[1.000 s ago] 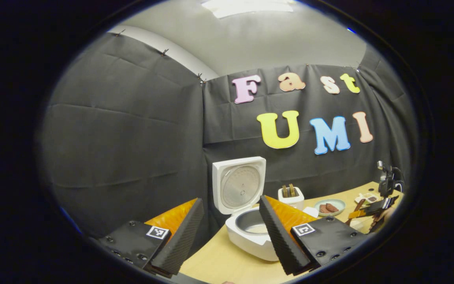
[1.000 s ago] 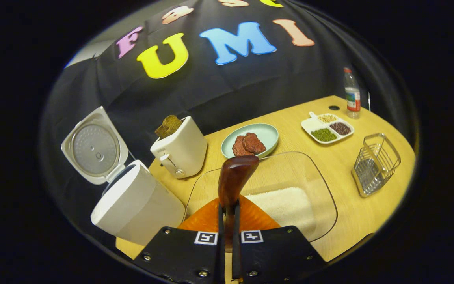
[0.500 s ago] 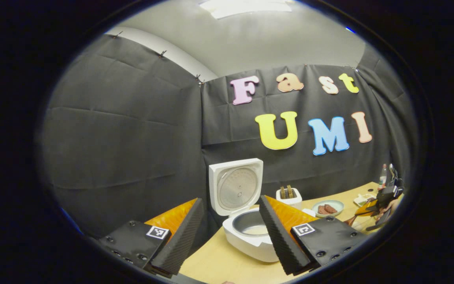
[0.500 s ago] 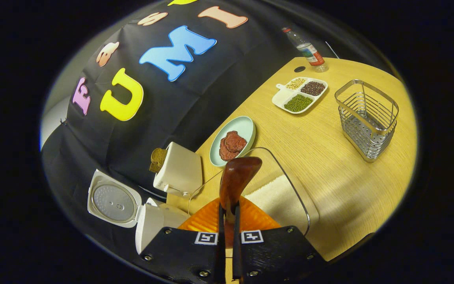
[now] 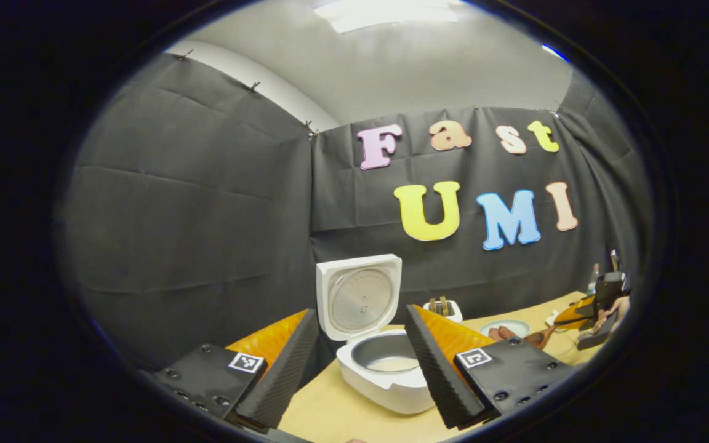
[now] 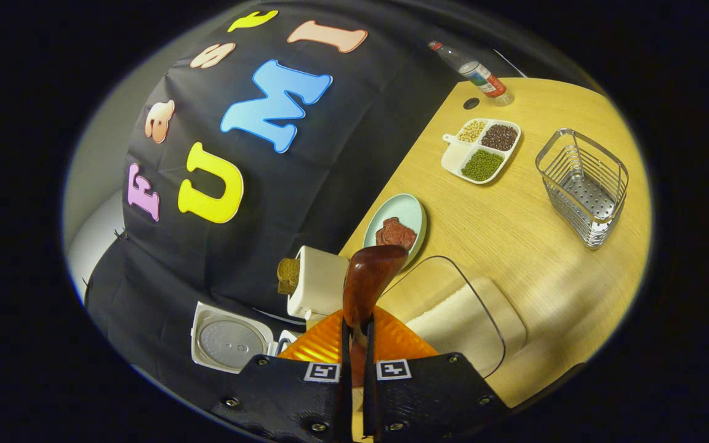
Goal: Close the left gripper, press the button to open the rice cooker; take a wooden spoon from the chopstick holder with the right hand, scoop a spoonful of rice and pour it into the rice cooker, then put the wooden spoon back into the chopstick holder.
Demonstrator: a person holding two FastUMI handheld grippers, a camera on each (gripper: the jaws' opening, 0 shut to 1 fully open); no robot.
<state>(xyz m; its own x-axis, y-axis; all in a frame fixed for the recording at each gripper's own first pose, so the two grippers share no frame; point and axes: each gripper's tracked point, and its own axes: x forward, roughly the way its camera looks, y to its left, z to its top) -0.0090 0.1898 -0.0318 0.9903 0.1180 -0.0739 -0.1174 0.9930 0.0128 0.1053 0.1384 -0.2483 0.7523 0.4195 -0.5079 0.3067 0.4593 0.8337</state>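
The right gripper (image 6: 354,344) pinches the wooden spoon (image 6: 367,280) by its handle, above the glass dish of rice (image 6: 462,317). The left gripper (image 5: 360,363) is spread wide and holds nothing, near the open rice cooker (image 5: 385,369) on the desk (image 6: 514,234).

The chopstick holder (image 6: 583,184) stands well apart to the right. Its opening is narrow, so I think the spoon can hit the wire rim and tip the holder if it comes down tilted. The spoon can also turn in the thin grip.

Compared with a second ago, the right gripper view has rolled: the cooker has slid down to the lower edge and the holder has risen higher.
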